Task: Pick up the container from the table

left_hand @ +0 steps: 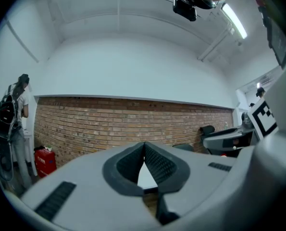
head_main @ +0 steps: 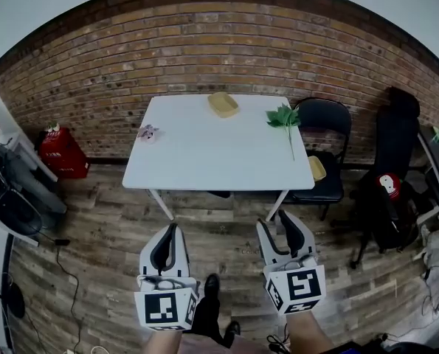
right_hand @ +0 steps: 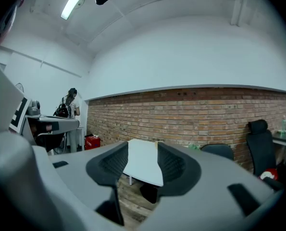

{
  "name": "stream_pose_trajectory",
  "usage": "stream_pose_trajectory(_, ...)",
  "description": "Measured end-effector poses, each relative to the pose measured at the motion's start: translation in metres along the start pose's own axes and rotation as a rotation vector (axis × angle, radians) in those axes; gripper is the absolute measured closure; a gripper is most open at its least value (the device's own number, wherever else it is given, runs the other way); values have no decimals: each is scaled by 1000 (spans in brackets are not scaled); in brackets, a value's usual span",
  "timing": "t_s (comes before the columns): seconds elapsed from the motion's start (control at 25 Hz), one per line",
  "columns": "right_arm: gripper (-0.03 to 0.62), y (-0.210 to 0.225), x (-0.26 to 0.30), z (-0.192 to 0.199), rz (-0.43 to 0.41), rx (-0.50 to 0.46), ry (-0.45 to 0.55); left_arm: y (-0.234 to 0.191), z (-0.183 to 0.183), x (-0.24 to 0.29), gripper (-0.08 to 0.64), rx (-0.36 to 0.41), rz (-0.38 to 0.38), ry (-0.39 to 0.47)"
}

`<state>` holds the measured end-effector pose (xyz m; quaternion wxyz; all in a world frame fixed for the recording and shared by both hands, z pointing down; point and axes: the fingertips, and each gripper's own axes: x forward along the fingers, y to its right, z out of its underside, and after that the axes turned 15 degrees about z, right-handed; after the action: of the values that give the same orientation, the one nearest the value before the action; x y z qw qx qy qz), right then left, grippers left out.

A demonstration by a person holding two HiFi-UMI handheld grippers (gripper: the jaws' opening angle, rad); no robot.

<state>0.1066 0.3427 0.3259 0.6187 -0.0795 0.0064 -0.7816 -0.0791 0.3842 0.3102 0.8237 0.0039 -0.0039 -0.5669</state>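
We stand back from the white table [head_main: 204,168], both tongs over the plank floor [head_main: 101,264], short of its near edge. Left gripper [head_main: 172,228] at 7 o'clock: jaw tips together, nothing in them. Right gripper [head_main: 277,220] at 5 o'clock: jaws apart and empty, tabletop showing through the gap. The container [head_main: 223,104], tan and shallow, sits at 12 o'clock on the table's far edge, brick wall [head_main: 130,65] behind it, well apart from both grippers. Also on the top: a green leafy sprig [head_main: 284,116] at 1 o'clock, a small pinkish thing [head_main: 148,132] at 10. A black chair [head_main: 324,135] stands at the table's 3 o'clock side, a yellow item [head_main: 317,168] on its seat. A red object [head_main: 62,153] sits at 9 o'clock by the wall. Between tongs and container lie floor and open tabletop
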Motion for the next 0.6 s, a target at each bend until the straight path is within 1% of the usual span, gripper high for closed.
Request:
stream_pose_trajectory(0.16, 403, -6, 55, 3, 8, -1, -16, -35, 8, 45, 551, -6, 8, -18)
stream_pose_trajectory(0.28, 407, -14, 93, -1, 17, 1, -20, -63, 8, 74, 551, -8, 20, -24)
stream_pose_trajectory(0.4, 407, -18, 126, -10, 28, -1, -14, -86, 3, 101, 551, -4, 38, -10)
stream_pose_trajectory(0.6, 408, -22, 163, -33, 48, -10, 14, -110, -12, 137, 551, 9, 73, 22)
